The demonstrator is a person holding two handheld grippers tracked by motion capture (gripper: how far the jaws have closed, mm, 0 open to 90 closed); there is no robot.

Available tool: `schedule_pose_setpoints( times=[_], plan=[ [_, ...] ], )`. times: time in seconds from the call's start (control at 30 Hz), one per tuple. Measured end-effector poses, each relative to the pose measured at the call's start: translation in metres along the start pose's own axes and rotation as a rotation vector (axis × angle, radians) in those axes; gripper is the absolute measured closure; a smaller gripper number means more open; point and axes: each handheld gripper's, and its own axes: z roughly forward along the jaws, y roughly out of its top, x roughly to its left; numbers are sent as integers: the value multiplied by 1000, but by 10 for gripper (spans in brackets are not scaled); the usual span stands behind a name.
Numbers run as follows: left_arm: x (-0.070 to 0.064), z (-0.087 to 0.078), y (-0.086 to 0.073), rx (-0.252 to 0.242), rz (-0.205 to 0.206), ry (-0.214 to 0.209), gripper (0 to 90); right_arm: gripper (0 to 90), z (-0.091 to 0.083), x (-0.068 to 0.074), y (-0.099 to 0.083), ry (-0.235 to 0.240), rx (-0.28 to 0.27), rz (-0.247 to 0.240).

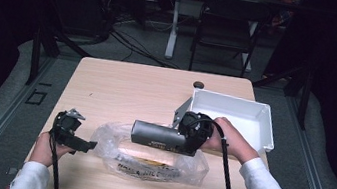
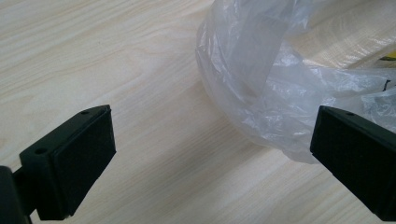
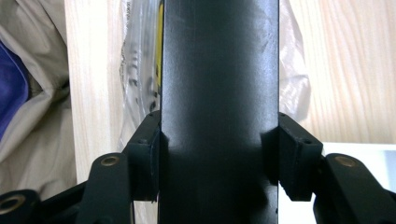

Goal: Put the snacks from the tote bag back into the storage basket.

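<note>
A dark grey rectangular block (image 1: 155, 135) hangs level above a crumpled clear plastic bag (image 1: 146, 161) that lies on the wooden table near its front edge. My right gripper (image 1: 185, 136) is shut on the block's right end. In the right gripper view the block (image 3: 219, 70) stands between both pads (image 3: 152, 158), with the bag (image 3: 135, 70) beneath it. My left gripper (image 1: 79, 141) rests at the bag's left end, open. In the left gripper view its jaws are wide apart (image 2: 212, 158) over bare wood, and the bag's edge (image 2: 261, 79) lies between and just ahead of them.
A white rectangular bin (image 1: 268, 124) stands at the table's right, just behind my right hand. A small dark knob (image 1: 199, 84) sits at the far edge. The bag shows yellow and black print (image 1: 151, 165) inside. A folding chair (image 1: 227, 27) stands beyond the table.
</note>
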Motion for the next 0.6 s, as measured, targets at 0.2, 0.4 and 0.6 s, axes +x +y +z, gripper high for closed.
schedule_pose_setpoints(
  times=[0.2, 0.4, 0.6],
  plan=[
    [2, -2, -3, -8, -8, 5, 0, 425, -12, -7, -8, -30, -15, 20],
    [2, -1, -2, -3, -9, 4, 0, 425, -24, -15, -19, -46, -23, 28],
    [1, 0, -2, 1, -10, 0, 0, 425, -32, -24, -35, -56, -29, 53]
  ],
)
